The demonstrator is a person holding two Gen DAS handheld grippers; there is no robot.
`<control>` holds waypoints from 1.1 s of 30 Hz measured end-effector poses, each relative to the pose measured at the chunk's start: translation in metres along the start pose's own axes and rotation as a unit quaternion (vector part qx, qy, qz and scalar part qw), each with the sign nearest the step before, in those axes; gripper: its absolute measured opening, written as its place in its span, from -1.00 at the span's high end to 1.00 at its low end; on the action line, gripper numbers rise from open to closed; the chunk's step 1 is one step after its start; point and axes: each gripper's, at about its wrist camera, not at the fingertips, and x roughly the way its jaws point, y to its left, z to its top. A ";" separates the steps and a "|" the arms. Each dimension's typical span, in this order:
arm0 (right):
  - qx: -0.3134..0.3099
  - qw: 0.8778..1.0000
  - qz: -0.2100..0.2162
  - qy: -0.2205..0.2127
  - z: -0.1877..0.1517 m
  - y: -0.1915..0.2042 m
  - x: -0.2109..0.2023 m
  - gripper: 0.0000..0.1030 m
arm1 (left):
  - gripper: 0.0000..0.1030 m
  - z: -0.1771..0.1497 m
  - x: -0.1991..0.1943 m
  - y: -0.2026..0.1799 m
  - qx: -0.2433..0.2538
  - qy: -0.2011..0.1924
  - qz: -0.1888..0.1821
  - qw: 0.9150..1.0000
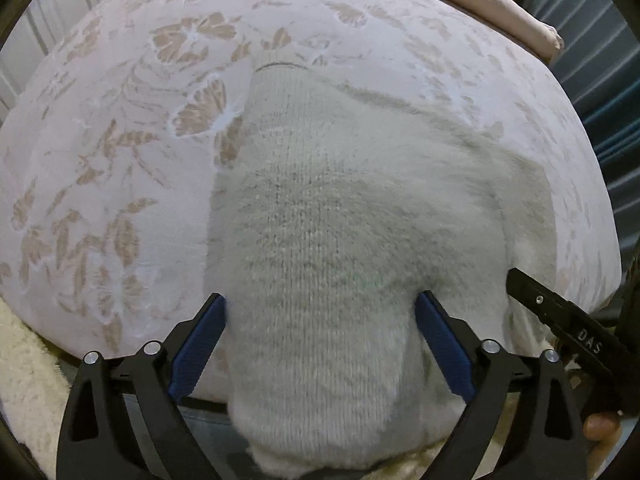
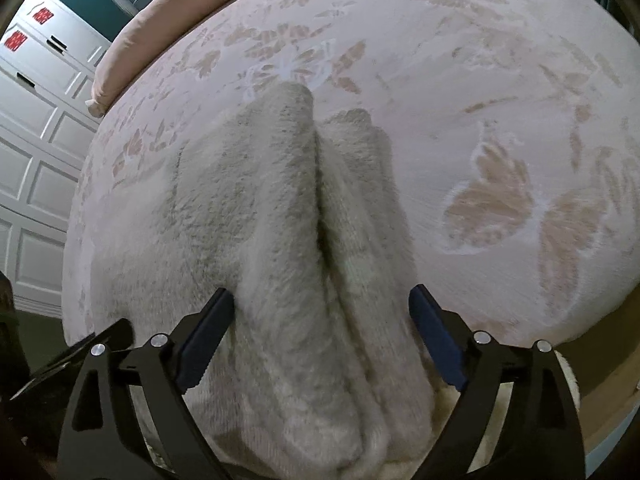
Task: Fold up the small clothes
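A pale grey fuzzy knit garment (image 1: 340, 208) lies on the bed, reaching from the near edge towards the middle. In the right wrist view the same garment (image 2: 280, 208) shows two long folded layers side by side with a crease between them. My left gripper (image 1: 320, 308) stands wide open over its near end, with knit between the blue pads (image 1: 200, 348) and no squeeze visible. My right gripper (image 2: 322, 294) is also wide open, straddling both folded layers. Its black finger (image 1: 560, 316) shows at the right in the left wrist view.
The bed cover (image 1: 120, 140) is pale pink with tan flowers and butterflies. A pink pillow or quilt (image 2: 132, 40) lies along the far edge. White panelled cupboards (image 2: 36, 140) stand to the left. A cream fleecy rug (image 1: 28, 364) lies below the near bed edge.
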 end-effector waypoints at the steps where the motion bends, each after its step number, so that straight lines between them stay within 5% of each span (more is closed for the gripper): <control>1: 0.005 1.000 0.005 0.004 0.002 -0.002 0.003 -0.71 | -0.90 0.001 0.003 -0.001 0.002 0.001 0.003 1.000; 13: 0.014 1.000 0.018 0.013 0.009 -0.004 0.019 -0.91 | -0.90 0.008 0.025 -0.005 0.019 -0.007 0.001 1.000; 23: 0.007 1.000 0.011 0.012 0.013 0.000 0.023 -0.88 | -0.90 0.009 0.032 -0.004 0.024 -0.015 -0.010 1.000; 27: 0.018 0.999 0.034 0.014 0.011 0.007 0.016 -0.36 | -0.86 0.013 0.026 -0.004 0.028 0.001 -0.026 0.999; 31: 0.018 0.999 0.032 0.010 0.008 0.015 0.004 0.21 | -0.52 0.013 0.013 -0.006 0.044 0.008 -0.047 0.998; 33: 0.018 0.999 0.035 0.001 0.004 0.020 -0.008 0.32 | -0.33 0.011 0.003 -0.006 0.055 0.006 -0.062 0.997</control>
